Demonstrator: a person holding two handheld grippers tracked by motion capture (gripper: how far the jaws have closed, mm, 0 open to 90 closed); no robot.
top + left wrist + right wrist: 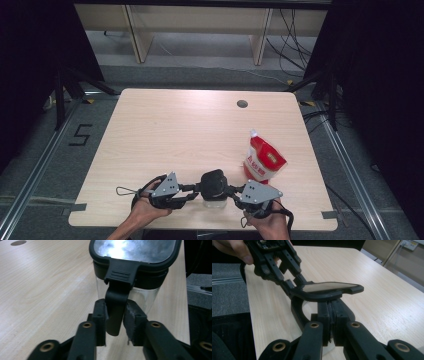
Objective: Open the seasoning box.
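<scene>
A clear container [215,201] with a black lid [212,181] stands near the table's front edge, between both grippers. My left gripper [115,315] is shut on a black latch [117,293] that hangs down from the lid [135,250] over the clear wall [146,296]. It reaches the container from the left [196,189]. My right gripper [329,312] is shut on the opposite latch under the lid [327,287], coming from the right [231,191]. In the right gripper view the lid sits tilted above the container's black rim [298,307], and the left gripper [293,283] holds its far side.
A red and white spouted pouch [262,160] stands to the right of the container, close to my right gripper. A round cable hole [242,104] is near the table's far edge. The wooden table [165,135] is bare to the left and behind. The front edge lies right below the hands.
</scene>
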